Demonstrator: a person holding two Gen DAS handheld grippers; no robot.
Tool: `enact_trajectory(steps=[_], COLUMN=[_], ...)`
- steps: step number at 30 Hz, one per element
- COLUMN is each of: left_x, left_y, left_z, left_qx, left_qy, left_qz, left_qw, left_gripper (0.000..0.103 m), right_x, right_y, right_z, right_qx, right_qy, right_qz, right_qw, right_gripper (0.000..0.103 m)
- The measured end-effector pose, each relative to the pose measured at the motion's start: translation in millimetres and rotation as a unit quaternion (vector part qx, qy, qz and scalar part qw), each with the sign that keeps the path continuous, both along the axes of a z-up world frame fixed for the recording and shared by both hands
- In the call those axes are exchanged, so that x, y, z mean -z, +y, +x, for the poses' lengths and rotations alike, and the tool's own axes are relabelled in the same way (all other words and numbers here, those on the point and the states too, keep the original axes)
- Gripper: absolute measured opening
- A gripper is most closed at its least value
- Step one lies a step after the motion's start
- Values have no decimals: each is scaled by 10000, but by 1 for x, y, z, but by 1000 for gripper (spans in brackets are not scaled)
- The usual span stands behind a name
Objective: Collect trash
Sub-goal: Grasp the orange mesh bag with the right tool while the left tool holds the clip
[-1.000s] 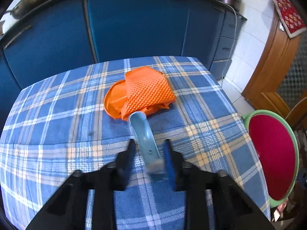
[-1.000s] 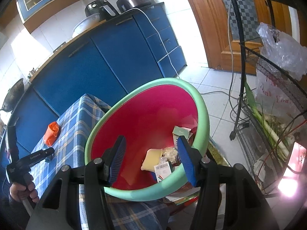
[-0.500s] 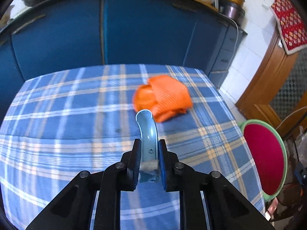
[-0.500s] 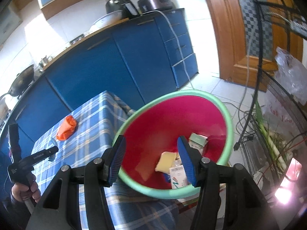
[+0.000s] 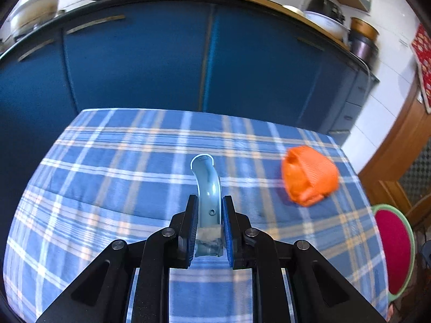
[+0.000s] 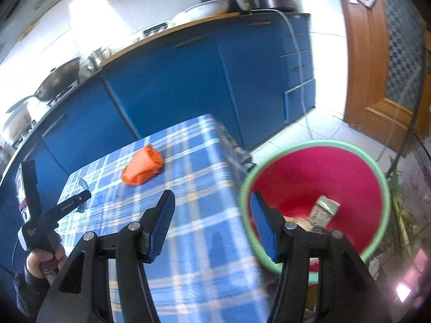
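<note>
1. The left tongs (image 5: 208,228) had closed fully on the curved pale-blue plastic piece (image 5: 207,188). A second before, their jaws stood apart with the piece lying loose between them on the plaid tabletop (image 5: 107,188).
2. The piece now stuck up and forward out of the jaws, apparently lifted clear of the cloth, so the pick-up looked done.
3. The orange crumpled wrapper (image 5: 309,175) remained on the tabletop. It had slid from the middle of the left view to the right, well apart from the held piece.
4. The right tongs (image 6: 212,223) held nothing, and their jaws were opening a little. They had swung from above the red bin (image 6: 374,177) toward the tabletop edge.
5. Judging from this, the piece next needed carrying to the bin beside the tabletop, and the wrapper was left to collect.
</note>
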State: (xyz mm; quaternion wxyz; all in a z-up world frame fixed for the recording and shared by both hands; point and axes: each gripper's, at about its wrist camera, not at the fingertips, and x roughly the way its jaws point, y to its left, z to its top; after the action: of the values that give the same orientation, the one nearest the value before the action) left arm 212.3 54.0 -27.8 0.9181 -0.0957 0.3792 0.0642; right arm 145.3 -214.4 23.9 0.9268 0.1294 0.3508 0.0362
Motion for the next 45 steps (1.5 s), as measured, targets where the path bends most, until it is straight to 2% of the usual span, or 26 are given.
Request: enact_trajectory(steps=[7, 11, 20, 34, 39, 41, 42, 44, 45], left_x=[2, 5, 24, 32, 32, 32, 32, 33, 32], left_y=[19, 31, 58, 58, 59, 58, 58, 58, 58], left_z=[0, 0, 8, 13, 13, 14, 14, 14, 14], left_qx=[-227, -423, -659, -595, -590, -583, -578, -572, -569], left_qy=[-56, -61, 211, 386, 388, 389, 387, 383, 380], left_qz=[1, 211, -214, -249, -259, -267, -265, -266, -269], left_qw=[9997, 9989, 9974, 9972, 9972, 9972, 9972, 9973, 9973], left_gripper=[18, 18, 18, 18, 18, 18, 18, 18, 18], right_x=[8, 20, 44, 67, 71, 71, 71, 70, 70], right_y=[54, 77, 109, 148, 150, 150, 149, 147, 147], right_z=[35, 58, 107, 149, 152, 151, 150, 146, 145], right_qx=[-465, -573, -587, -718, -727, -751, -791, -858, -871], right_qy=[79, 175, 408, 600, 708, 708, 711, 723, 727], right_qz=[-143, -174, -209, -869, -1019, -1067, -1064, -985, -955], right_qw=[9988, 9980, 9972, 9918, 9896, 9889, 9886, 9888, 9889], right_gripper=[65, 67, 68, 68, 52, 33, 28, 8, 8])
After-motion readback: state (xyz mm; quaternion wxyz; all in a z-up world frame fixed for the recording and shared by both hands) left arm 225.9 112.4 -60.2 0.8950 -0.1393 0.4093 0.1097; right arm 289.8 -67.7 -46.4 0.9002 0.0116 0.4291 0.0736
